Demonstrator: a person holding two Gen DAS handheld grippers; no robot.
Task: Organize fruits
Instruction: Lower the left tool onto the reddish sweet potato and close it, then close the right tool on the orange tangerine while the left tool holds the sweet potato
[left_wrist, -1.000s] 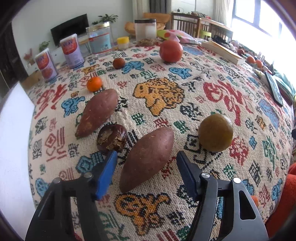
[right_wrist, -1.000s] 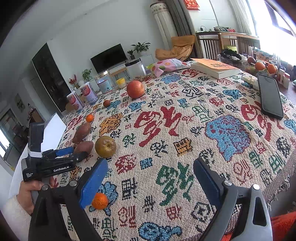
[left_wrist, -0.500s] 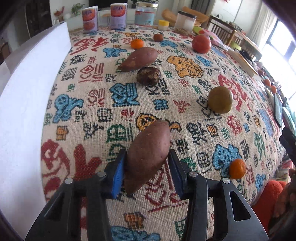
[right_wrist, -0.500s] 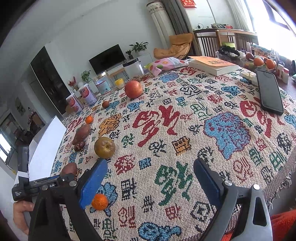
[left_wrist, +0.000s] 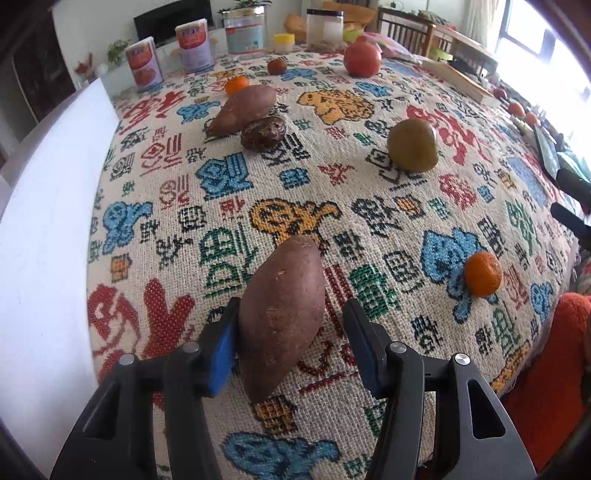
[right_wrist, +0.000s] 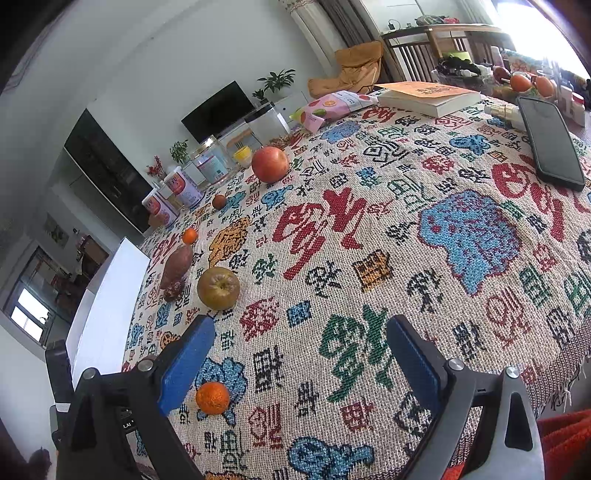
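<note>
Near the counter's front edge, left tool (left_wrist: 290, 345) stands spread around sweet potato (left_wrist: 282, 314), only one pad touching; dense, stiff, tapered — grip mid-belly; right tool (right_wrist: 299, 362) spread, empty.

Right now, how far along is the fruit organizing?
Early, judging by the spread. In hand: a sweet potato sits between the left gripper fingers, only the left pad touching, apparently just set down near the table's front edge. The right gripper is open and empty. Left: second sweet potato, russet apple, red apple and near tangerine lie scattered.
</note>
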